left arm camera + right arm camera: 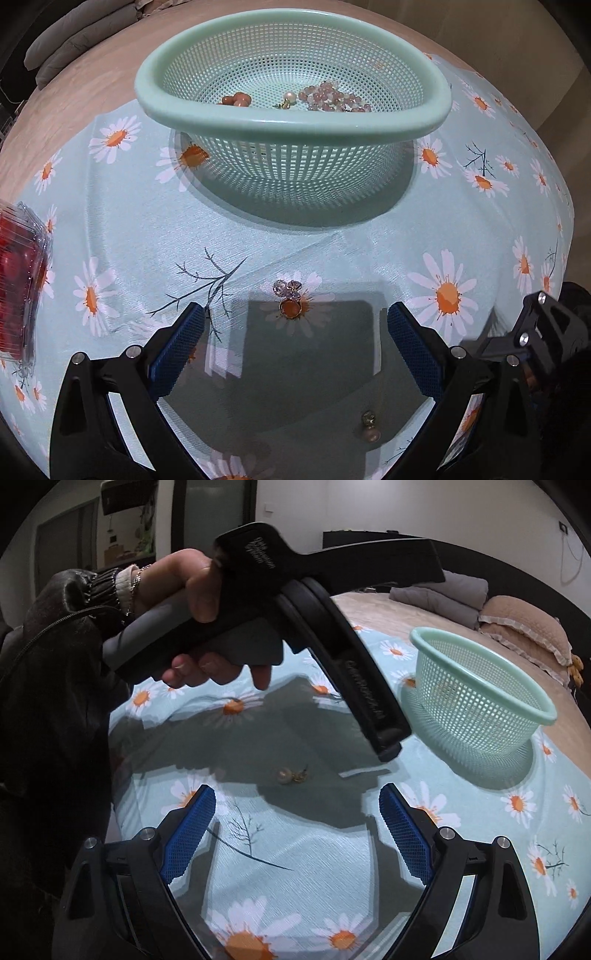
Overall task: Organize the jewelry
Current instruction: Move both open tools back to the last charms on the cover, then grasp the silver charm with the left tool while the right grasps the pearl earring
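Note:
A mint green mesh basket [177, 107] stands on the daisy cloth and holds a pink bead strand [328, 96], a pearl piece [289, 99] and an orange piece [236, 99]. My left gripper [295, 314] is open and empty; an orange-stone earring with clear crystals [289, 299] lies on the cloth just ahead, between its fingers. A pearl earring [370, 428] lies nearer the camera, low between the fingers. My right gripper [297, 805] is open and empty; the pearl earring [291, 775] lies on the cloth just ahead of it. The basket [480, 698] is to its right.
A clear plastic box with red contents [18, 280] sits at the cloth's left edge. The left hand-held gripper body [332, 635] and the hand holding it hang above the cloth in the right wrist view. Folded bedding [450, 590] and a pillow [524, 624] lie beyond the cloth.

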`<state>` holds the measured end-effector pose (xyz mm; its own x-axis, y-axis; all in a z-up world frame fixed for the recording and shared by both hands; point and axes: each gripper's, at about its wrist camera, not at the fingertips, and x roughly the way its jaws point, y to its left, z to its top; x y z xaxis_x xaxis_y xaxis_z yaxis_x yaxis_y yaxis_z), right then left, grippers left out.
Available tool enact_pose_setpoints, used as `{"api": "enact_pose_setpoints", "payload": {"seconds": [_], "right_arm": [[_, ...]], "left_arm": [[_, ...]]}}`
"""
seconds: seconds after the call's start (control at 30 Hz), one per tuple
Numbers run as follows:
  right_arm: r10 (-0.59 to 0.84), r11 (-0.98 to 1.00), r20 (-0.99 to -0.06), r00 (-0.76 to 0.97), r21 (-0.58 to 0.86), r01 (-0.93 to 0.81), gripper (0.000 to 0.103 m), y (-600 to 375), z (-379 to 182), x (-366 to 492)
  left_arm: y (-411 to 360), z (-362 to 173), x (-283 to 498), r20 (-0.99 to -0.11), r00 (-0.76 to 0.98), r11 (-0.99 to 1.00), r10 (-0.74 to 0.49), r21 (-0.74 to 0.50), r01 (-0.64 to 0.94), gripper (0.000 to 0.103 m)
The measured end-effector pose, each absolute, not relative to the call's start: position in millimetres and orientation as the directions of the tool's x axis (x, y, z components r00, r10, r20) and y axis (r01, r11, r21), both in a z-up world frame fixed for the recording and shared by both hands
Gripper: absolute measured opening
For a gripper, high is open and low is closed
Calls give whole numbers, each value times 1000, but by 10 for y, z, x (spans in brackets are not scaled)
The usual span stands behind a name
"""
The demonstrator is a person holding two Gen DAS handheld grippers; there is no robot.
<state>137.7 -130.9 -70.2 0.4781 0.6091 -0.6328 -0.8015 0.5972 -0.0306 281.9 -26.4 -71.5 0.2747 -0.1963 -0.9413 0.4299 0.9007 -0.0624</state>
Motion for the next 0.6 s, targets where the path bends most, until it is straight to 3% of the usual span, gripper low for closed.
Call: {"api": "enact_pose_setpoints", "payload": {"seconds": [0.17, 0.3, 0.4, 0.47, 0.5, 0.53, 0.57, 0.6], "right_arm": [[622, 559, -662, 417, 2, -829, 81, -1096, -761, 1377], [585, 588, -699, 411, 16, -809, 68, -1005, -815, 1447], [588, 604, -699, 407, 45, -796, 50, -1001, -808, 1490], [599, 598, -700, 389, 69, -798, 39, -1003, -810, 1510], [612, 589, -697, 373, 87, -803, 27, -1012, -805, 1515], [617, 586, -698, 364, 99, -804, 19, -1018, -806, 1523], [617, 586, -700, 359, 103, -804, 19, -1017, -811, 1538], [614, 588, -702, 359, 104, -802, 11, -1015, -813, 1542]], "left_arm": [[-303, -796, 2873, -940, 282, 908, -194, -63, 413, 97], [-317, -813, 2893, -934, 291, 913, -209, -79, 401, 95], [-354, -813, 2905, -933, 306, 911, -191, -52, 408, 84], [-346, -785, 2888, -930, 311, 909, -196, -54, 413, 63], [-324, -772, 2873, -928, 309, 908, -206, -64, 415, 56], [-317, -764, 2866, -928, 306, 907, -214, -73, 415, 42], [-314, -762, 2855, -928, 302, 906, -218, -78, 416, 25], [-313, -763, 2841, -928, 294, 903, -227, -87, 421, 18]]}}
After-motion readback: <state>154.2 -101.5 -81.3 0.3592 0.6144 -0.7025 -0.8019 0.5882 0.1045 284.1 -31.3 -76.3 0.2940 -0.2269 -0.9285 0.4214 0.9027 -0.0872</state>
